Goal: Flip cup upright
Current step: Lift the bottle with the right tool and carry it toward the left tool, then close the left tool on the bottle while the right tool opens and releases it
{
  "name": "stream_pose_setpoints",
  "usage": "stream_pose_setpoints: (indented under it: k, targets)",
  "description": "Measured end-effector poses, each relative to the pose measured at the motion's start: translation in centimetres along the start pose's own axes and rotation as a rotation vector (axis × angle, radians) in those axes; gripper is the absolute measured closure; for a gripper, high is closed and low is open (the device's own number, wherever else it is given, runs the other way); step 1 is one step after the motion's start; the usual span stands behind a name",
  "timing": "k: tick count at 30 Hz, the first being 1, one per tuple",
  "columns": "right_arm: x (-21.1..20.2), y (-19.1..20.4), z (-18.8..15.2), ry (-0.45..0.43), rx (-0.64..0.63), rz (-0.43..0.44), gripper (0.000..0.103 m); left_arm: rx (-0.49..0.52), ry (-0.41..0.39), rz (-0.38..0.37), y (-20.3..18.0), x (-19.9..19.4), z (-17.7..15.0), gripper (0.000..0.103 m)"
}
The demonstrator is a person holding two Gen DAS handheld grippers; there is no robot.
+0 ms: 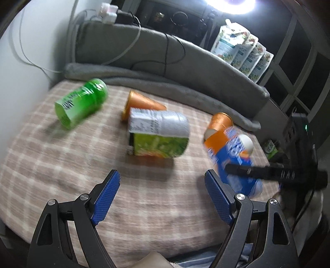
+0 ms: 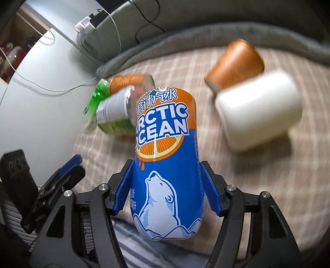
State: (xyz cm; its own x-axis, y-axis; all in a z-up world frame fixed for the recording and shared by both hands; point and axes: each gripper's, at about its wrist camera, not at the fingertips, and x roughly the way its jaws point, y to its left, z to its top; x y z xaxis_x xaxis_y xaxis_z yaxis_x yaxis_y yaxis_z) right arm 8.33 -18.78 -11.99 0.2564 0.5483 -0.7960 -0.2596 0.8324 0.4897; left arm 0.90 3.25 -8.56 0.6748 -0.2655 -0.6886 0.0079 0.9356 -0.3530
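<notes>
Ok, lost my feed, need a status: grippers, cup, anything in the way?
Right gripper shut on blue cup, cup lifted. Left gripper open, holding nothing. White cup and orange cups lie close by on the blanket.

light: bright ring lamp (image 1: 231, 5) overhead, glare | blur: motion smear in both views | edges: fisheye-curved, dark corners

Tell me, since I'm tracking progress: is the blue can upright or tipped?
Tipped, off the blanket: the right tool grips the blue can by its sides, and the left view shows it leaning.
</notes>
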Motion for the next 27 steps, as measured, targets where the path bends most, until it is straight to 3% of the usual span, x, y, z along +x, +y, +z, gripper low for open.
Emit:
stream_pose_setpoints:
  k: [10,12,13,18,27]
  targets:
    - [1.9,-1.9,-2.7,0.005,0.079,0.043,0.034,-0.068,0.118,-0.084,-0.9,3.2,0.0,0.019]
    - [1.7,-1.8,-2.8,-0.003,0.060,0.028,0.027,-0.079,0.135,-0.098,-0.9,3.5,0.0,0.019]
    - [1.4,-1.6,-2.9,-0.015,0.039,0.015,0.023,-0.083,0.146,-0.106,-1.1,3.7,0.0,0.019]
    - [-1.0,-1.2,-3.3,-0.082,-0.011,-0.014,0.023,-0.083,0.173,-0.130,-2.3,4.5,0.4,0.019]
    - [-7.0,-3.9,-6.4,-0.238,0.045,-0.050,0.023,-0.148,0.293,-0.212,-4.0,7.7,0.8,0.019]
